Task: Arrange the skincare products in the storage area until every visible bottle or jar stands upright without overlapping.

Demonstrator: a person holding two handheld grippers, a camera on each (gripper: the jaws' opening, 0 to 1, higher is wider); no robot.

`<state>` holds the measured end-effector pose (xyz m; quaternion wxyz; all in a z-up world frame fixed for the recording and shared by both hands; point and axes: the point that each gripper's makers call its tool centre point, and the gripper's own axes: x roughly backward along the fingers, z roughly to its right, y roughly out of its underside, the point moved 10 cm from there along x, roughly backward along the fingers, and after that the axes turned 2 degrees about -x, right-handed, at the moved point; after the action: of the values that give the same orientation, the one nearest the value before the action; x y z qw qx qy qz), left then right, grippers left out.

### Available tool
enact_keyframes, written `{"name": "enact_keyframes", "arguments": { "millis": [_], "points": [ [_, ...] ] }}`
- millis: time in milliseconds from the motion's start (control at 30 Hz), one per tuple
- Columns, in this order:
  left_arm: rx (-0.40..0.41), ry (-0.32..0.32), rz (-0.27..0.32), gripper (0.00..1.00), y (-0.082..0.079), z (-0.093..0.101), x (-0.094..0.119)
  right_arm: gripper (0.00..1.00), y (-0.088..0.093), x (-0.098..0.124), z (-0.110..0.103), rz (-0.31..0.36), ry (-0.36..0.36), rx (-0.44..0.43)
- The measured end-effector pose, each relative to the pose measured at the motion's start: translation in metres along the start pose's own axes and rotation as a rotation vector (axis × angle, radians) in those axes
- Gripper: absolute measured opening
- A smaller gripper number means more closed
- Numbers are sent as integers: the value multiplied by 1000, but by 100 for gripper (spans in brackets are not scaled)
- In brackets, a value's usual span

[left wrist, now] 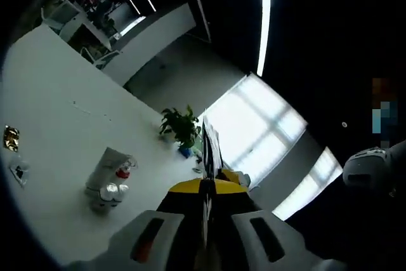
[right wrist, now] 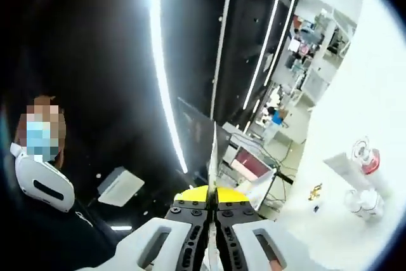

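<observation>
White bench (left wrist: 57, 125) tilts across the left gripper view under dark ceiling with strip lights. Landmark: clear storage organiser (left wrist: 109, 179) on the bench, holding small jars and a red-capped bottle (left wrist: 123, 171); labels too small to read. Beyond and to its left, near the bench edge, a gold-wrapped item (left wrist: 10, 138) and a clear packet (left wrist: 18, 171); much bare bench between. Right of the organiser, a potted plant (left wrist: 180, 127) in a blue pot. Left gripper (left wrist: 206, 220): fingers closed together, holding nothing.

Right gripper view: right gripper (right wrist: 212, 233) fingers pressed together, empty. Same organiser (right wrist: 361, 176) far right on bench (right wrist: 380, 80).
</observation>
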<state>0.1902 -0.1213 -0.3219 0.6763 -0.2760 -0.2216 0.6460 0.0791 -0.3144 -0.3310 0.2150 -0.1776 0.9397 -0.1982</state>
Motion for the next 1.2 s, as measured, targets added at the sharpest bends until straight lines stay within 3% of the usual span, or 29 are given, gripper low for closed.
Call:
{"name": "enact_keyframes", "arguments": {
  "millis": [167,300,467,533,600,700,733,833,1033,1200],
  "points": [
    [7,-37,-56,4,21,-7,-1,0,9,2,8,13,35,-47],
    [66,-74,-40,0,33,-11,1,0,13,4,14,15,84,-60],
    [41,-102,-58,0,33,-6,2,0,17,5,18,15,116,-13],
    [41,-104,-69,0,31,-5,3,1,18,6,19,11,97,17],
    [57,-97,-77,0,30,-5,4,7,20,6,21,-17,114,145],
    [55,-104,-87,0,30,-7,7,29,23,6,18,-68,111,172],
    [57,-105,-91,0,30,-8,8,40,24,6,18,-87,124,221],
    [80,-139,-105,0,35,-17,11,55,25,12,20,-126,170,300],
    [136,-163,-115,0,48,-29,15,79,32,29,30,-242,255,405],
    [155,-163,-128,0,52,-34,14,82,32,42,39,-296,312,431]
  ]
}}
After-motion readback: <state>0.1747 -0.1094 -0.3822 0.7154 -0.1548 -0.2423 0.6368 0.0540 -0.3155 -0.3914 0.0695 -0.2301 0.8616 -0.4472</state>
